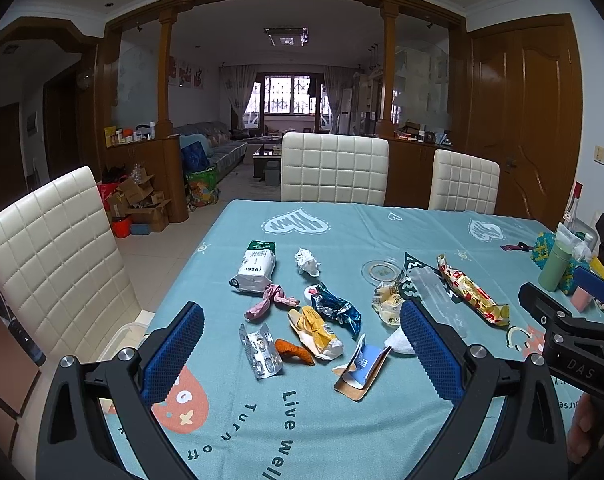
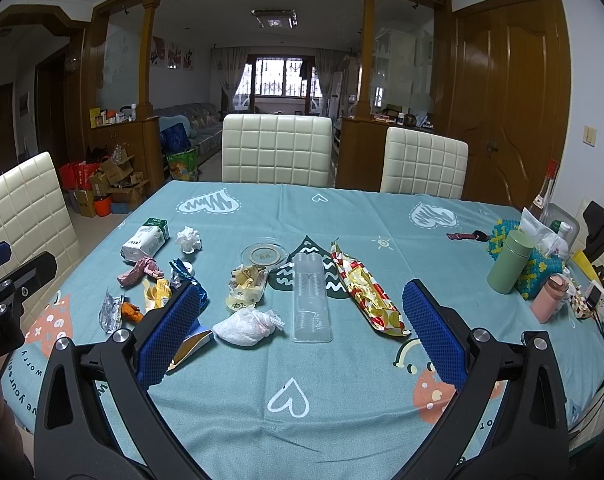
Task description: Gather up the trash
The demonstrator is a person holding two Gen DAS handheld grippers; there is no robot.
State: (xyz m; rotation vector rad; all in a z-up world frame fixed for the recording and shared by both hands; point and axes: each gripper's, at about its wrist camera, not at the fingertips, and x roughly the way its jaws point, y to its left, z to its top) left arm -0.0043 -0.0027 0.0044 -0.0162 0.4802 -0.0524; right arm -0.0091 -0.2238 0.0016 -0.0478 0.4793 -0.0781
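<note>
Both grippers hover wide open and empty above the table: left gripper, right gripper. Trash lies scattered around the glass ashtray. Just nearer than it sit a white wad and a clear plastic tray; a blister pack and a yellow wrapper lie to its left. Best to start with the nearest soft piece, closing low across its bulk. Right of the ashtray, a green flask and a pink bottle should stay untouched.
</note>
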